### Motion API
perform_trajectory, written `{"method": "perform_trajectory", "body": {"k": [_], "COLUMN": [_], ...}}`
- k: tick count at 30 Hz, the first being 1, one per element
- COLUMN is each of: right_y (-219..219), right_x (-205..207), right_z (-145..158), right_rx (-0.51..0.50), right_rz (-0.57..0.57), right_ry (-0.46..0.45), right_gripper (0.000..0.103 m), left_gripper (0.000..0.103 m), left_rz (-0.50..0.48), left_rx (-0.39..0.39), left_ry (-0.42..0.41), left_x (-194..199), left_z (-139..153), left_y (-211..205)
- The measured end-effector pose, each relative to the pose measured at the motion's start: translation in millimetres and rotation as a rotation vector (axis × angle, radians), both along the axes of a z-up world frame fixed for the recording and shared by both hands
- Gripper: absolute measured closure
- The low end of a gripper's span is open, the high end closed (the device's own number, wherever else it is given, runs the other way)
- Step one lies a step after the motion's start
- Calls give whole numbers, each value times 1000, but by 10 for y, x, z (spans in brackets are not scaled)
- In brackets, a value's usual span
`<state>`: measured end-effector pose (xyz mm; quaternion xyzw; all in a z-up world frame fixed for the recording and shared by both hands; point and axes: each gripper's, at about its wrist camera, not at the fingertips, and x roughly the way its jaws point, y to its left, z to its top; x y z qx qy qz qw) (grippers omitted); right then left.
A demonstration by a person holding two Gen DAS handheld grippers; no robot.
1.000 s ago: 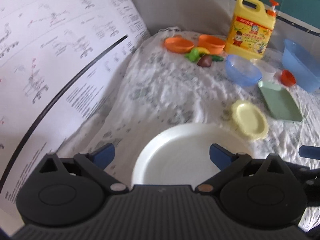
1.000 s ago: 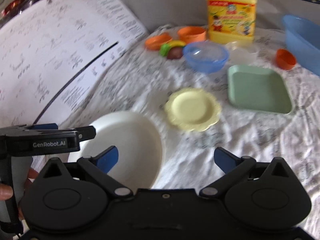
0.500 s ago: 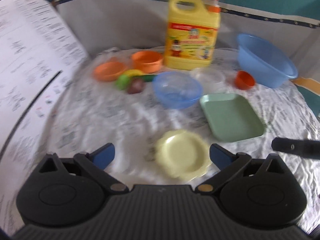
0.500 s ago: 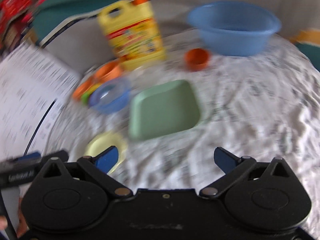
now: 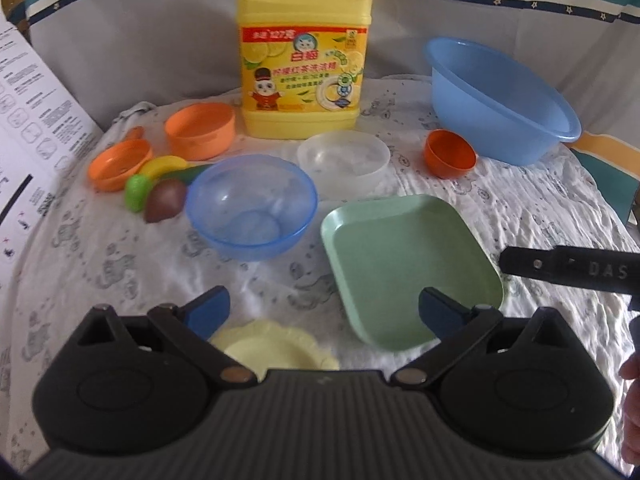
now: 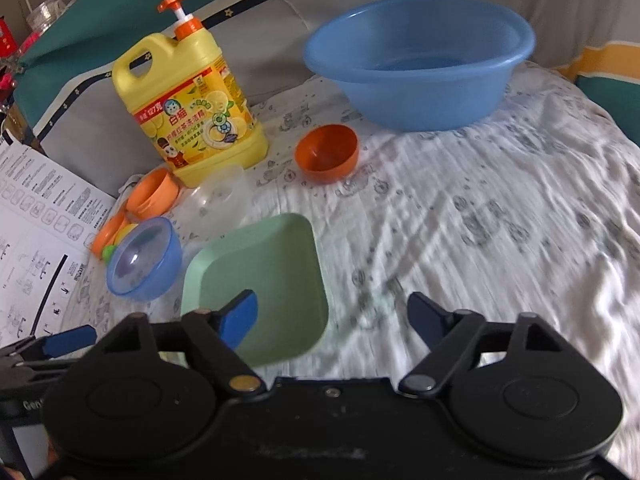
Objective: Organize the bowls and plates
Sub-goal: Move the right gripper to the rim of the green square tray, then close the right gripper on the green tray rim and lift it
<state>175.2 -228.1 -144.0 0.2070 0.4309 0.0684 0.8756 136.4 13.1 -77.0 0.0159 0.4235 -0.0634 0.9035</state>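
- The green square plate (image 6: 256, 276) lies flat just ahead-left of the right gripper (image 6: 332, 320), nearer it than the left gripper (image 5: 324, 308).
- Both grippers stand spread, holding nothing; the right's jaws have just been narrowing.

Left gripper (image 5: 324, 308) angled steeply downward, blue-tipped fingers (image 5: 208, 306) spread wide with nothing pressed between the pads. Right gripper (image 6: 332, 316) tilted down likewise, jaws just drawn somewhat closer yet standing apart, blue pads (image 6: 240, 316) free of any grip; its dark finger seen reaching in from the right edge of the left wrist view. Part of a hand (image 5: 630, 408) visible at the near right edge of that view.
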Motion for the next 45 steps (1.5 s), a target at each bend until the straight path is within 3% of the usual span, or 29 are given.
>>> {"method": "perform_trajectory", "body": {"k": [5,9,17,21,33,39,45], "right_y": [95,159,146,107,153,262,146], "right_x": [215,317,366,377,423,359,174], "right_z": [-100,-164,-312,-341,-362,-292,-208], "right_rx": [-3,10,25,25,-16,-89,-78], "right_rz": [35,70,82,84,103,107,63], "right_ry": [8,16,27,22,-24,-19,0], "right_gripper": [42,63,79,82,83,81,81], "left_gripper": [16,30,48,58,53,54,57], "left_rz": [-17,-31,-64,-79,-76,-85,-106], "left_rx": [-10,-25,-39,-23,-7,8,-1], "left_ry": [31,60,112,109,103,100,84], "left_x": [167,300,459,453,513,482,344], "left_z": [-120,-207,-341,-377,-418,-392,-280], "left_y": [-98,-152,-280,-349,-371,-431,-491]}}
